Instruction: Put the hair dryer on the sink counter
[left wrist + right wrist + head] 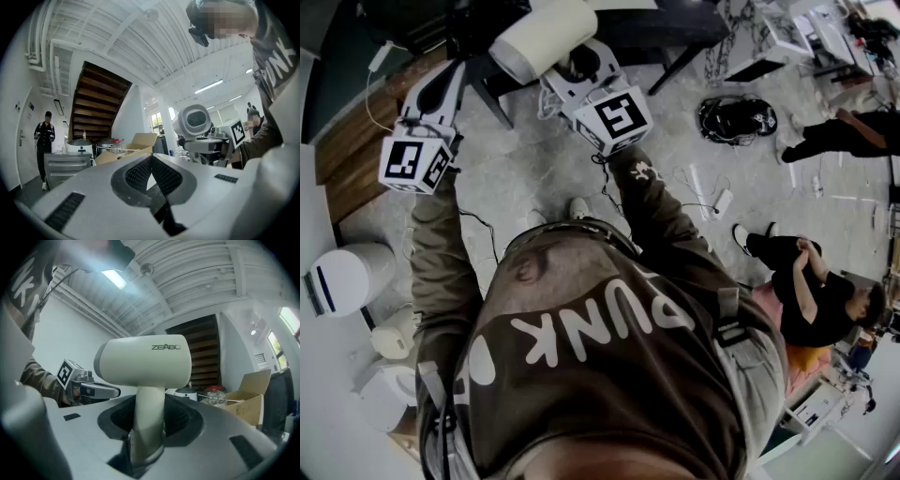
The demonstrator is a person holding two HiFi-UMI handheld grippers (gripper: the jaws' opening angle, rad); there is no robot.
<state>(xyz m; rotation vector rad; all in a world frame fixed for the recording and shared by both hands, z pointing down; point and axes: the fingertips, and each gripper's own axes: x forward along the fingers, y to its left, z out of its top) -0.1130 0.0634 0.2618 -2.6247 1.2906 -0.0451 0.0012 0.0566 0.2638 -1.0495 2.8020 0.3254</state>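
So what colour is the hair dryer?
Cream-white. The hair dryer shows best in the right gripper view.

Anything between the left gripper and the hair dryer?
Nothing. The left gripper view shows only open air between the left gripper and the hair dryer, which is in plain, unobstructed sight.

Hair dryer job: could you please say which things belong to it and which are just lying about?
Job: hair dryer, held by right tongs; left tongs, shut, empty.
Lying about: cardboard box, black bag, white bin.
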